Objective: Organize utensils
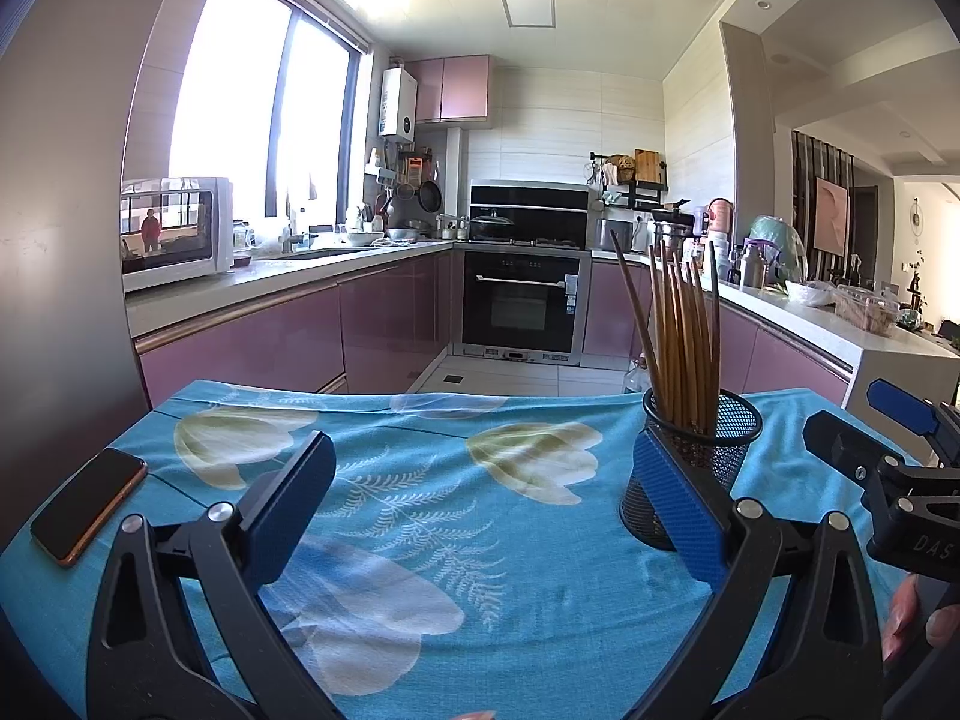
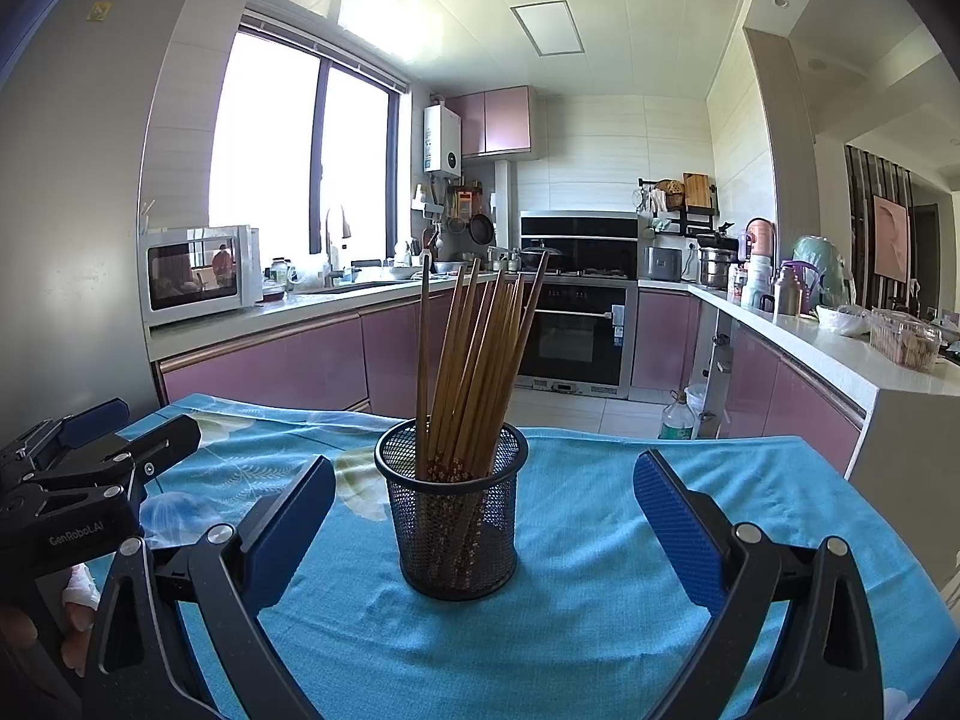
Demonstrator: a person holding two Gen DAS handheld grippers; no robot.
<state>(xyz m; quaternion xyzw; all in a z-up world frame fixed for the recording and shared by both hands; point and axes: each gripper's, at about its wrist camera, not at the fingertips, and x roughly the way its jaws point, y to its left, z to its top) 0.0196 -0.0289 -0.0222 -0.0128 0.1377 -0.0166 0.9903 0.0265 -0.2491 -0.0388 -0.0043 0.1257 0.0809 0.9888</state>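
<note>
Mesh cup (image 2: 451,516) upright at 12 o'clock of the right claw (image 2: 483,531), jaws wide, empty. Chopsticks (image 2: 474,372) inside: light, stiff, slick (likely to rattle); pinch mid-shaft. Left claw (image 1: 480,513) also spread, empty.

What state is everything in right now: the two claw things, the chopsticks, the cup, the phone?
Left gripper: fingers wide open, holding nothing.
Right gripper: fingers wide open, empty, facing the cup.
Mesh cup: upright on the blue cloth.
Chopsticks: standing bundled in the cup, leaning against its rim.
Phone: lying flat, screen dark.
</note>
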